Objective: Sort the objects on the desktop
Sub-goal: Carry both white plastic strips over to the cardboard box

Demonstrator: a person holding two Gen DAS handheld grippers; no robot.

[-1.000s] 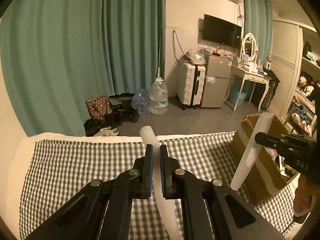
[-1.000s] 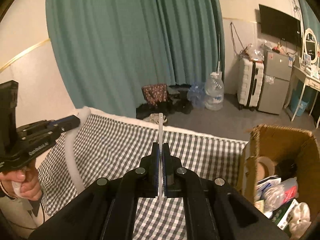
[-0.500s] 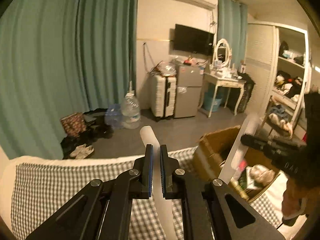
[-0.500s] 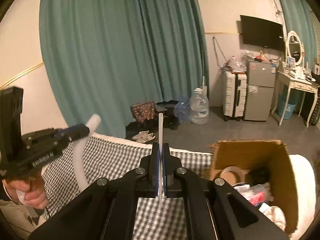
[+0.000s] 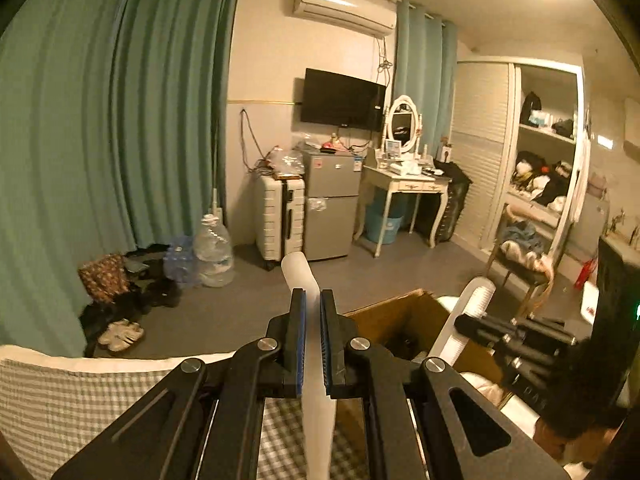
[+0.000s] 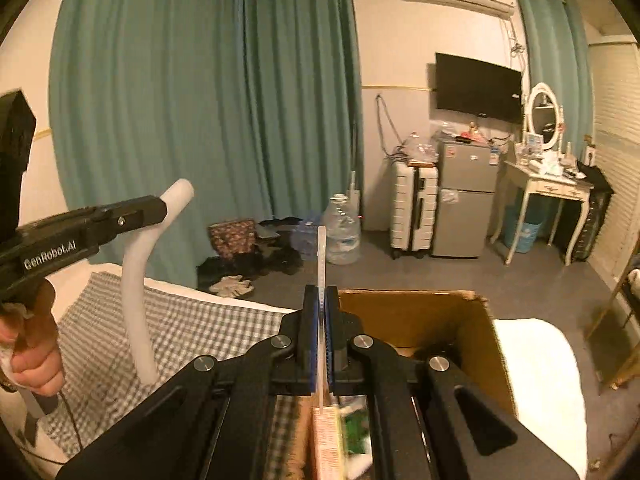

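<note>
**Two white pieces held over the box**

The left gripper (image 5: pixel 313 344) is clamped on a curved white plastic piece (image 5: pixel 307 292), which sticks up past the blue pads and runs down below them; from the right wrist view the same piece (image 6: pixel 138 300) arcs like a handle, its lower end hanging above the checked cloth (image 6: pixel 208 332). The right gripper (image 6: pixel 320 344) is pinched tight on a thin white comb (image 6: pixel 321 256), seen edge-on and standing upright between the jaws (in the left view its toothed side (image 5: pixel 472 312) shows more plainly).

Just below and ahead of the right gripper sits an open cardboard box (image 6: pixel 416 316) with assorted items inside, blurred at the near edge. It rests at the end of the checked cloth, beside a white cushion (image 6: pixel 536 364).

Beyond are teal curtains (image 6: pixel 200 100), a water jug (image 5: pixel 214 252), a white suitcase (image 5: pixel 278 218), a small grey fridge (image 5: pixel 330 204), a wall television (image 5: pixel 342 98) and a dressing table (image 5: pixel 404 180).
</note>
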